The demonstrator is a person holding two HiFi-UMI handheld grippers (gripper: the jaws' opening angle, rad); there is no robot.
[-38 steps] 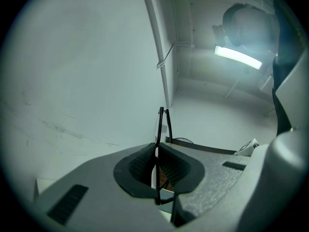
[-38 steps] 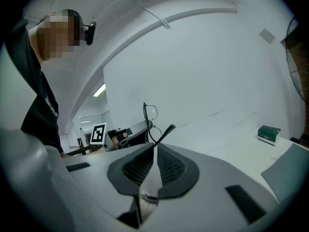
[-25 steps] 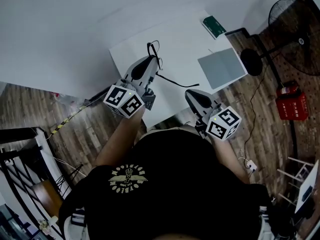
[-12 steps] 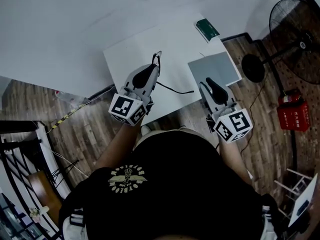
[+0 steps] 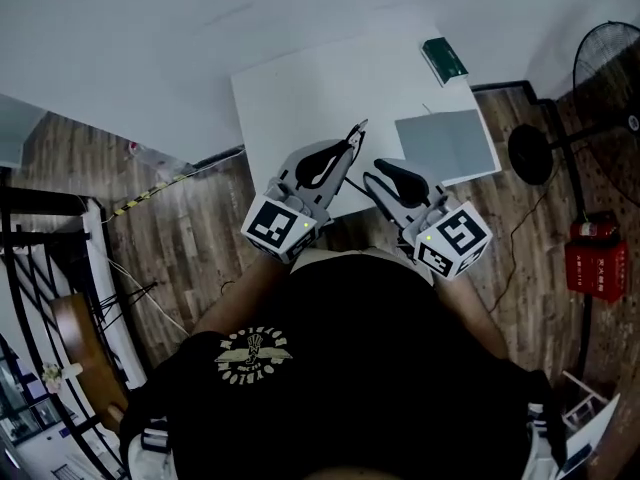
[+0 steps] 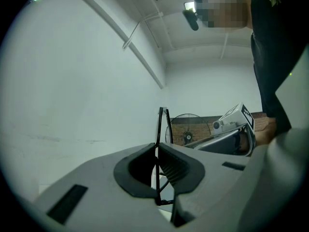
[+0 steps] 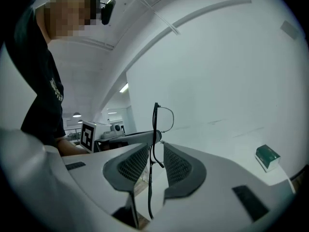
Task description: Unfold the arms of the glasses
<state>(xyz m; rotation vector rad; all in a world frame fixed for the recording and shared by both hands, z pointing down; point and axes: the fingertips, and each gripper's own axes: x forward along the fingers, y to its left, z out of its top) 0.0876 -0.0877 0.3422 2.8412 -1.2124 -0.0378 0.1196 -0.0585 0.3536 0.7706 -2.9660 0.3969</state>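
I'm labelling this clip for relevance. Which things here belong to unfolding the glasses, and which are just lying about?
In the job:
- glasses, pinched by the left gripper
- right gripper, jaws just opened, glasses between them but not gripped

Lying about:
- green box
- grey pad
- fan
- red object on the floor

The glasses (image 6: 159,129) have a thin black wire-like frame, metal or plastic unclear, around a clear lens (image 7: 165,120). The left tongs (image 6: 157,149) and right tongs (image 7: 155,146) are smooth matt grey plastic; their dark pads (image 6: 173,169) look rubbery, ribbed left, meshed right. The bench (image 5: 300,98) top is smooth matt white. The floor (image 5: 180,238) is worn wood plank. The shirt (image 5: 350,368) is black cloth.
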